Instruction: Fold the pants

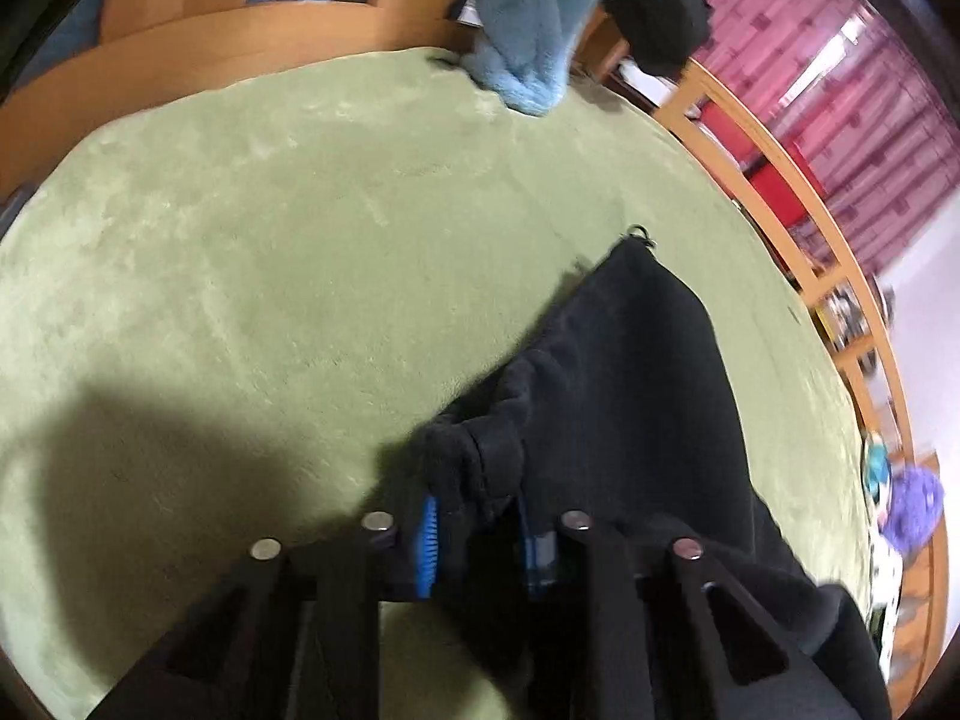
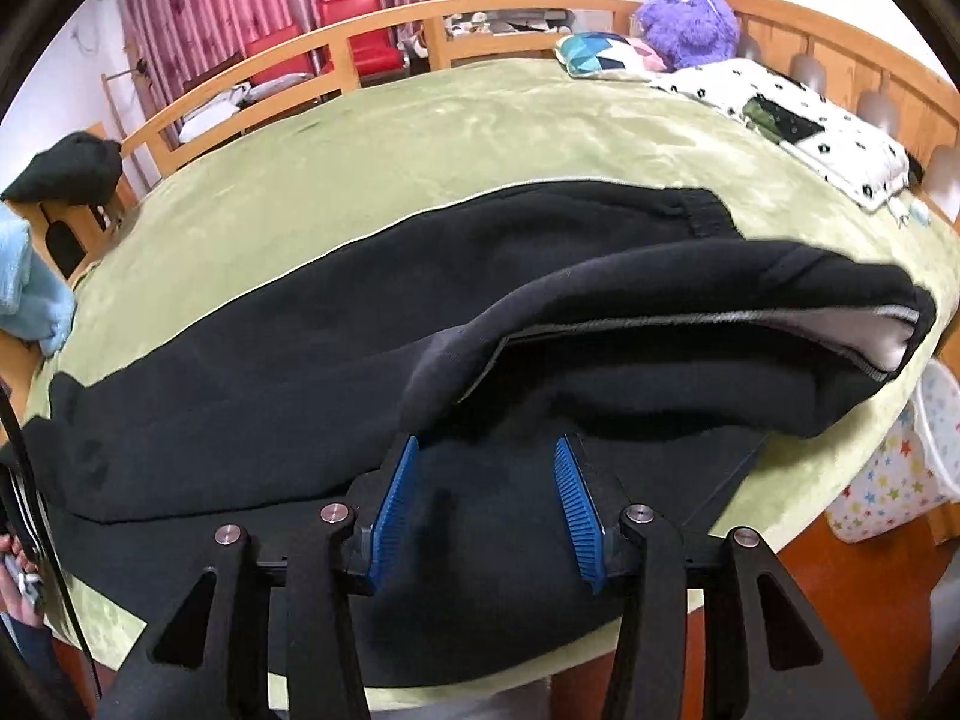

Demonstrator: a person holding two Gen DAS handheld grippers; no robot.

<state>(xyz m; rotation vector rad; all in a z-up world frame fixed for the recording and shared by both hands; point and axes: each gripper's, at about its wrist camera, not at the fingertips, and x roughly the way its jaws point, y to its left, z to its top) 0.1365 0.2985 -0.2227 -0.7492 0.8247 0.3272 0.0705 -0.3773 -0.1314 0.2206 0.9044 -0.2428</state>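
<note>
Black pants [image 2: 288, 312] lie stretched across the green bed cover [image 2: 480, 132]. One end is doubled back over itself, showing a grey inner lining [image 2: 882, 336]. My right gripper [image 2: 486, 450] hovers just above the near part of the pants, open, its blue pads [image 2: 393, 510] apart with nothing pinched between them. In the left wrist view my left gripper [image 1: 477, 516] is shut on a bunched end of the pants [image 1: 630, 372], with black cloth gathered between its blue pads [image 1: 427, 546]. The rest of the leg trails away to the upper right.
A wooden rail [image 2: 372, 42] rings the bed. A light blue plush blanket [image 1: 528, 42] hangs at one end. A purple plush toy [image 2: 690, 18], a patterned pillow [image 2: 606, 57] and a white spotted blanket [image 2: 804, 120] lie at the other. A star-print bin [image 2: 900, 468] stands beside the bed.
</note>
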